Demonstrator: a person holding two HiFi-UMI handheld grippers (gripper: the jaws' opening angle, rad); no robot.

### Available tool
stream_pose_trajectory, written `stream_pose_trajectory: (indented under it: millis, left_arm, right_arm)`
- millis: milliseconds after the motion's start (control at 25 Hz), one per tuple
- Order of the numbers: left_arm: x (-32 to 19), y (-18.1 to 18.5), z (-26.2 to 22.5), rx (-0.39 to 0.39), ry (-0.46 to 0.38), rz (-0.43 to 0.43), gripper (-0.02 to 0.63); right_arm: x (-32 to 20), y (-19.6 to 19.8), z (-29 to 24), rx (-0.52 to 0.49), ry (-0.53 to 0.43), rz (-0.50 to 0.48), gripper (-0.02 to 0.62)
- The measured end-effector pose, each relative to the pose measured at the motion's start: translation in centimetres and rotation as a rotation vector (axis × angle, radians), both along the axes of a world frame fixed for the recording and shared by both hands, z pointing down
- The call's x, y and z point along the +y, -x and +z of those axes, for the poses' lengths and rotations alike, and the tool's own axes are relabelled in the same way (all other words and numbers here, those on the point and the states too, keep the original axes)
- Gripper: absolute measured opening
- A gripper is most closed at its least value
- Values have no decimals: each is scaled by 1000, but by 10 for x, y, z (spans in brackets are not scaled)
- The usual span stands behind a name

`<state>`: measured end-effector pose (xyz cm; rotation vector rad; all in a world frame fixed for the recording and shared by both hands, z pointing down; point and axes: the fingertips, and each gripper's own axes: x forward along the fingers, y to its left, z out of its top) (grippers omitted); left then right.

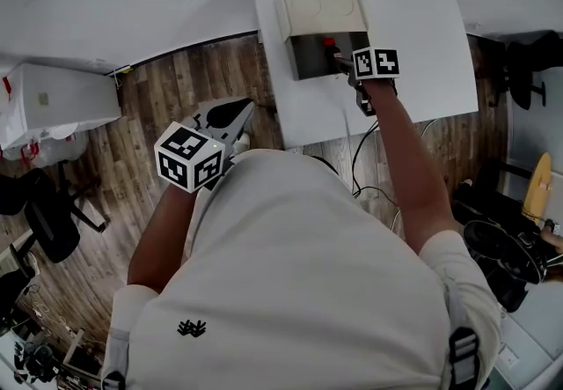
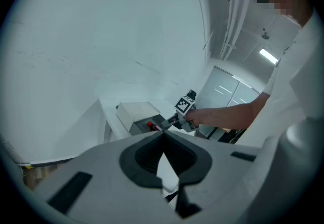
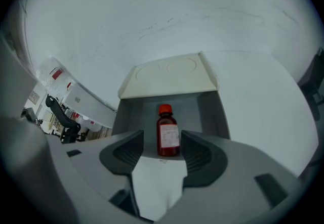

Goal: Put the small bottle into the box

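Small bottle (image 3: 168, 134), brown with a red cap and a pale label, sits inside the open box (image 3: 208, 113), framed between the two fingers of the right gripper (image 3: 162, 142). Those fingers stand wide apart, with a clear gap on each side of the bottle, so neither pad presses on it. The cap points toward the cream lid (image 3: 169, 77), which is folded back at the far side of the box; whether the bottle stands or leans I cannot tell. From the head view the right gripper (image 1: 341, 62) reaches down over the near edge of the dark box (image 1: 305, 58), where the red cap (image 1: 330, 44) shows just beside its tip. The box rests near the far end of a white table (image 1: 422, 45). The left gripper (image 2: 163, 139) has its fingertips closed together with nothing between them. It is held off the table, over the wooden floor (image 1: 158, 89) near the table's near left corner, and it looks toward the box (image 2: 143, 117) and the right gripper (image 2: 169, 124) from the side.
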<state>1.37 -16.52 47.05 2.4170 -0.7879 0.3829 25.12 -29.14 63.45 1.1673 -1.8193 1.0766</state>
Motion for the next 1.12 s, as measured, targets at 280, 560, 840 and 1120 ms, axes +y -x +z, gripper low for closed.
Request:
stream_pose_trajectory:
  millis: [280,560,840,1120]
  left_arm:
    - [3,7,-1,-10,-8,85,6]
    - [8,9,0,-43,-38,196,5]
    - [22,13,5,-48,-43,311,5]
    - [39,8,10,-33,-8,399,5]
  right_arm:
    - [36,4,-32,-61,-119,101,136]
    - [99,32,-57,-111,-188,153,14]
    - [164,74,-72,-195,-246,186,6]
    - [205,101,-89,-272,-303,236,6]
